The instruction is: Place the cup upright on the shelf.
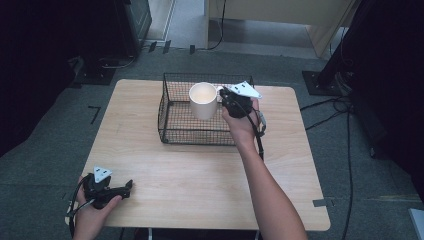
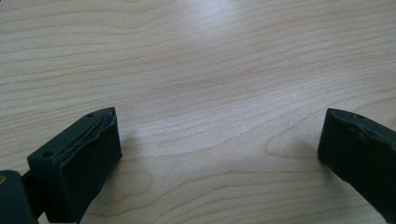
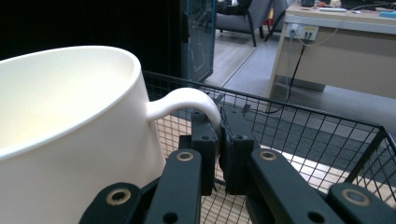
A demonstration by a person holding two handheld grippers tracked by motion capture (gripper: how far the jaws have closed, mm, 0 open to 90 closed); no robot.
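the right gripper (image 1: pixel 226 96) is clamped on the handle of the white mug (image 1: pixel 203 100), holding it over the wire basket (image 1: pixel 172 131) at the table's (image 1: pixel 200 175) twelve o'clock. the left gripper (image 1: pixel 125 187), jaws apart, rests at seven o'clock.

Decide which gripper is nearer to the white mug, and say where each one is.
Right. The right gripper is clamped on the white mug's handle over the wire basket; the left gripper rests open at the table's near left corner.
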